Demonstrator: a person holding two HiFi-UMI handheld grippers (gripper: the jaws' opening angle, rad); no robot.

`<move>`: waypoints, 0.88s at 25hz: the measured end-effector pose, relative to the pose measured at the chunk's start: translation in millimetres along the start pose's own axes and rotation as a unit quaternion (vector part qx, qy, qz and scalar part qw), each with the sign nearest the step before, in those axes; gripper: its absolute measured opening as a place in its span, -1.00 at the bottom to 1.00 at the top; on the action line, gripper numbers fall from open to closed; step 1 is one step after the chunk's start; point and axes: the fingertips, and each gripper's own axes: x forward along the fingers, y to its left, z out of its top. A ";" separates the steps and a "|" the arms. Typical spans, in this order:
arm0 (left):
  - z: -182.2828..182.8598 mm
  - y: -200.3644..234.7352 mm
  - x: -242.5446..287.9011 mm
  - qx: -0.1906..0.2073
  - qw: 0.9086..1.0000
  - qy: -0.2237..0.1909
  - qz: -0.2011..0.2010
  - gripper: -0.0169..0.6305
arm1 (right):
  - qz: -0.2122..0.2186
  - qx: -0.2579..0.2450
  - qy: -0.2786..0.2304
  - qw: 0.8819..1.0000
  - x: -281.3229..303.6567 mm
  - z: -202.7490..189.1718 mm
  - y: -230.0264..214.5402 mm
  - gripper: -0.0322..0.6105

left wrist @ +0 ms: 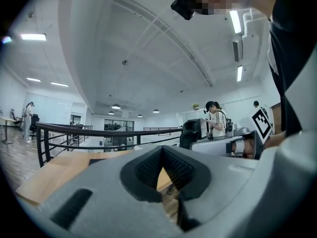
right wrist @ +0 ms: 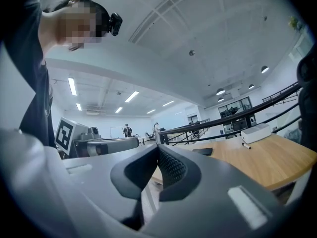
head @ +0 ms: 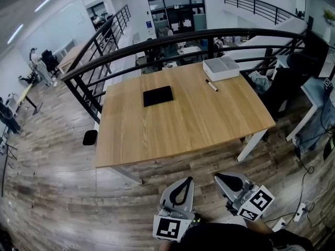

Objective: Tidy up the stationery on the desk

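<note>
A light wooden desk (head: 183, 124) with white legs stands on a dark plank floor (head: 57, 192). A flat black pad (head: 158, 95) lies near the middle of its far half. A white box (head: 221, 68) sits at the far right corner, with a pen (head: 211, 85) lying just beside it on the bare wood.

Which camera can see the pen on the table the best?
The head view. It looks down on the whole pen, lying on the desk right beside the white box. The right gripper view shows it only as a tiny dark sliver by the box. The left gripper view doesn't show it.
</note>
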 end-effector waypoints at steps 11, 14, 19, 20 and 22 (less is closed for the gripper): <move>-6.1 29.8 -20.9 -0.009 1.000 -0.001 0.019 -0.95 | 0.008 -0.003 0.017 1.000 24.7 -10.3 18.7 -0.89; -10.4 33.1 -24.1 -0.016 1.000 0.003 0.026 -0.95 | 0.005 0.002 0.020 1.000 26.6 -13.0 16.8 -0.89; -10.0 50.8 -25.0 -0.020 0.999 0.003 0.046 -0.95 | 0.018 -0.001 0.025 1.000 44.8 -11.0 13.5 -0.89; -9.3 54.6 -24.3 -0.017 0.999 0.002 0.051 -0.95 | 0.022 -0.002 0.025 0.999 49.5 -10.1 12.2 -0.89; -9.0 61.8 -22.2 -0.013 0.998 0.003 0.062 -0.95 | 0.030 -0.002 0.023 0.999 58.5 -9.6 7.9 -0.89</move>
